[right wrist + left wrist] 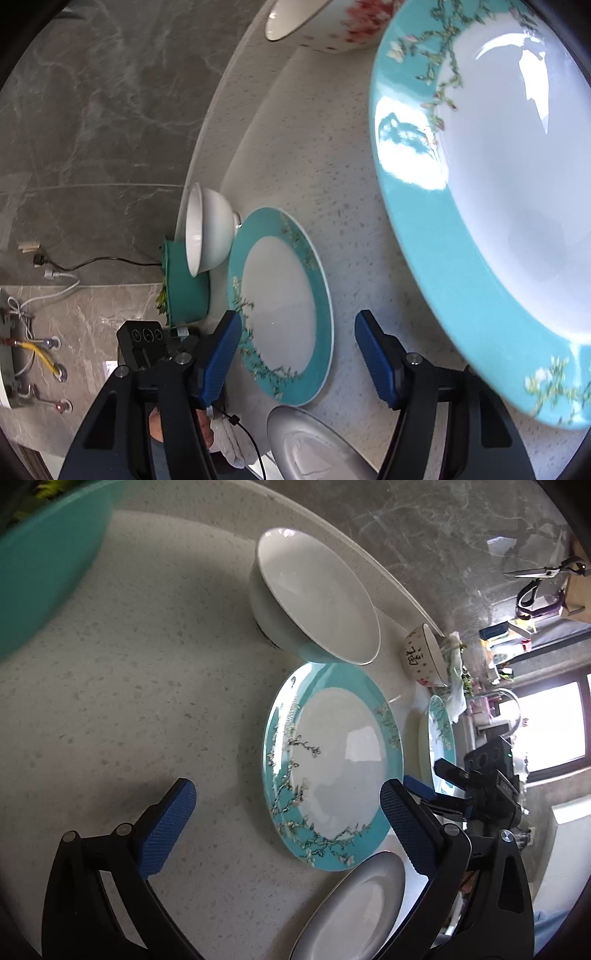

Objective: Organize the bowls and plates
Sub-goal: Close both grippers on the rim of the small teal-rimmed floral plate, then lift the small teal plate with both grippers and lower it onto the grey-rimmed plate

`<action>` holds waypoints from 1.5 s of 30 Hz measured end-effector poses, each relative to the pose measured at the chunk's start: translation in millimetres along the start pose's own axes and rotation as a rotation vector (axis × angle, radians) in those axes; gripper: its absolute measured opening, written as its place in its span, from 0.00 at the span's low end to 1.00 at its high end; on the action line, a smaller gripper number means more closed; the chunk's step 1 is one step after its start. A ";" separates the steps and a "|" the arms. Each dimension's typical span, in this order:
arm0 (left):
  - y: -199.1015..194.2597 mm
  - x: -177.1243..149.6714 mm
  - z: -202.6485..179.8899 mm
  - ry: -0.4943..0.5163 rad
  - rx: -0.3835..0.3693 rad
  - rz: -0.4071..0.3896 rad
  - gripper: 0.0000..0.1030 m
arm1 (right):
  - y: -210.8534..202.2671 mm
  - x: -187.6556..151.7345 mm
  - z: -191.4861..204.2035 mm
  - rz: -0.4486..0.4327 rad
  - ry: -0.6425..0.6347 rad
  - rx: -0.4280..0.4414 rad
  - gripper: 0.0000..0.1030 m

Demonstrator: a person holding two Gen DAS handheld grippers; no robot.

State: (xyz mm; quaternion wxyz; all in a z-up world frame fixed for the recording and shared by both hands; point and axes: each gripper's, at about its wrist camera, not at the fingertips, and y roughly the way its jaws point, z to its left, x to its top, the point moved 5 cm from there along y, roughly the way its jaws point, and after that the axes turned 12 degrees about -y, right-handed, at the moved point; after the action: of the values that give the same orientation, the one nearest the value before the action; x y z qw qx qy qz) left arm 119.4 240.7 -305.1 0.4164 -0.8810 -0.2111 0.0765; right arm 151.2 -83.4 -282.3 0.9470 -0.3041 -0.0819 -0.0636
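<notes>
A teal-rimmed floral plate (332, 764) lies on the speckled counter (129, 701); it also shows in the right wrist view (280, 306). A white bowl (314, 594) sits behind it, seen too in the right wrist view (208, 232). A plain white plate (354, 912) lies at the near edge, also in the right wrist view (310, 450). A second teal-rimmed deep plate (498, 206) fills the right wrist view, close to my right gripper (295, 354), which is open and empty. My left gripper (284, 827) is open and empty over the counter, near the first plate.
A small flowered bowl (423, 657) stands at the back by the counter edge, also in the right wrist view (332, 22). A teal tub with greens (44, 565) sits at far left. Scissors (546, 570) hang on the marble wall. Cables (55, 273) lie by the wall.
</notes>
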 end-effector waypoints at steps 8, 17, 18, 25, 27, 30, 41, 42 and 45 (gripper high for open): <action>21.5 7.0 -13.0 0.049 -0.022 0.046 0.72 | 15.2 3.2 0.8 0.022 0.002 0.022 0.64; 30.8 5.8 -11.0 0.034 -0.007 0.063 0.27 | 20.0 2.0 4.5 0.041 0.002 0.047 0.59; 30.4 5.7 -9.5 0.032 -0.013 0.065 0.27 | 20.2 2.4 4.8 0.047 -0.002 0.041 0.59; 25.8 8.0 -0.3 0.017 0.022 0.069 0.16 | 20.7 3.8 4.0 0.089 -0.052 -0.041 0.31; 25.2 8.9 2.1 0.024 0.040 0.072 0.09 | 19.4 2.3 -3.4 0.102 -0.040 -0.073 0.12; 26.0 7.9 0.1 0.047 0.064 0.068 0.09 | 18.2 1.3 -8.3 0.107 -0.027 -0.081 0.09; 24.8 0.3 -4.1 0.079 0.105 0.044 0.09 | 16.7 -0.9 -6.1 0.099 -0.055 -0.114 0.10; 24.7 -0.9 -4.5 0.079 0.104 0.042 0.09 | 16.5 -1.4 -5.4 0.098 -0.060 -0.117 0.10; 24.1 -2.5 -4.5 0.079 0.104 0.034 0.09 | 16.6 -2.5 -0.2 0.096 -0.082 -0.125 0.10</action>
State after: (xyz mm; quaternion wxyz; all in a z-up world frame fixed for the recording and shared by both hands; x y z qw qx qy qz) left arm 126.0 222.9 -320.8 0.4681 -0.8641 -0.1752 0.0593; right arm 151.6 -70.0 -292.3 0.9239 -0.3687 -0.1016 -0.0104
